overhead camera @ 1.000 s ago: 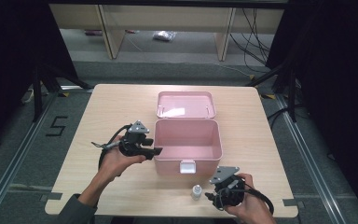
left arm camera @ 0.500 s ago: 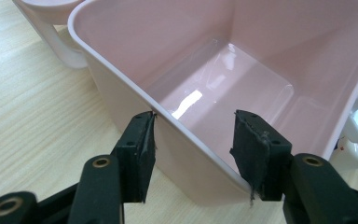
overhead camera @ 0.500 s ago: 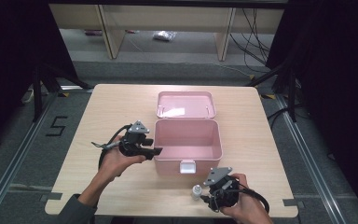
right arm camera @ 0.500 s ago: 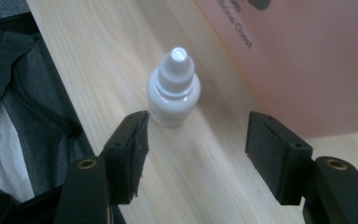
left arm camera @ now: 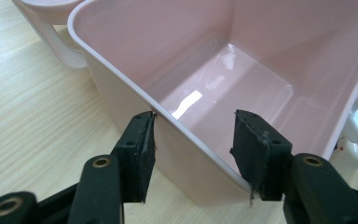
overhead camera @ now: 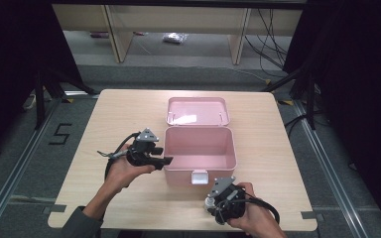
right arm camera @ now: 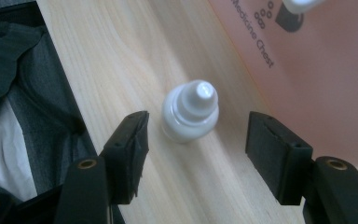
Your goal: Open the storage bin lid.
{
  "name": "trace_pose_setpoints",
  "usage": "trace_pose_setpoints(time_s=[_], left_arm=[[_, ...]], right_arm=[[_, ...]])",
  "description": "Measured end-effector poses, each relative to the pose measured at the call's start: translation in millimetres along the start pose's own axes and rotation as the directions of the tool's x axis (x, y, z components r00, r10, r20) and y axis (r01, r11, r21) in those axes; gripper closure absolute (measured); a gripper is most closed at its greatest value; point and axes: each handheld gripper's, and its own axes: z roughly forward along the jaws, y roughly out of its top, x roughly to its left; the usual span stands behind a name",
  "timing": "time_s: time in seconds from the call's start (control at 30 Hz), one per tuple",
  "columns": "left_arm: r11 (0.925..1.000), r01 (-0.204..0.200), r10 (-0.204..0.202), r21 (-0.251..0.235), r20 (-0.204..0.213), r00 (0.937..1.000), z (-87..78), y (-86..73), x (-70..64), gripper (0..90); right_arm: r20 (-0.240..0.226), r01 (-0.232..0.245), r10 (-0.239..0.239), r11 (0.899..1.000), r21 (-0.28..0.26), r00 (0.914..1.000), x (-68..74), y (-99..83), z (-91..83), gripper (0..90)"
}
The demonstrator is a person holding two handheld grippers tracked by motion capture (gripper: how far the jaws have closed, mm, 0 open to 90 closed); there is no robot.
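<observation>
The small white bottle [right arm camera: 189,117] stood upright on the desk [overhead camera: 119,119], just in front of the pink box [overhead camera: 201,148] and near the desk's front edge. A second before, my right gripper [right arm camera: 196,154] had been off to the bottle's right; at inspection it had moved left and closed in, so that the bottle sat between its two jaws. Those jaws were spread wide, with a clear gap to the bottle on each side, and nothing was gripped. I judged this the approach to a pick-up, with only the closing left to make.

The box stood open in the middle of the desk, its lid [overhead camera: 197,110] laid back flat behind it, its inside bare. The print on its front wall read "Medicine Chest". My left gripper [left arm camera: 193,149] had not shifted over that second. Its jaws straddled the box's left wall, one outside and one inside, parted and not pinching it. I took that as steadying the box, ready to receive the bottle.
</observation>
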Motion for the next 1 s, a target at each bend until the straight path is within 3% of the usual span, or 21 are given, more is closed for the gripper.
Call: trace_pose_setpoints(time_s=[0.33,0.43,0.57,0.73,1.0], left_arm=[[1.0000,-0.001,0.001,0.001,-0.002,1.0000,0.0,0.0,-0.2,48.6],[1.0000,-0.006,0.006,0.004,-0.003,1.0000,-0.2,0.1,-0.2,48.6],[1.0000,-0.007,0.007,0.005,-0.004,1.0000,-0.2,0.3,-0.3,48.5],[0.9999,-0.009,0.009,0.005,0.000,1.0000,-0.2,0.2,0.2,48.4],[0.9999,-0.012,0.012,0.008,0.001,0.9999,-0.4,0.4,0.0,48.5]], right_arm=[[-0.014,0.041,-0.041,0.999,0.033,0.9991,1.3,10.4,6.4,40.4],[-0.012,0.028,-0.027,0.999,0.045,0.9996,2.6,12.2,7.8,40.5],[-0.019,0.053,-0.052,0.997,0.053,0.9984,1.5,14.6,9.3,40.7],[-0.010,0.035,-0.034,0.997,0.062,0.9994,1.1,17.9,8.4,40.9],[-0.019,0.061,-0.059,0.995,0.080,0.9981,1.7,22.3,14.2,41.9]])
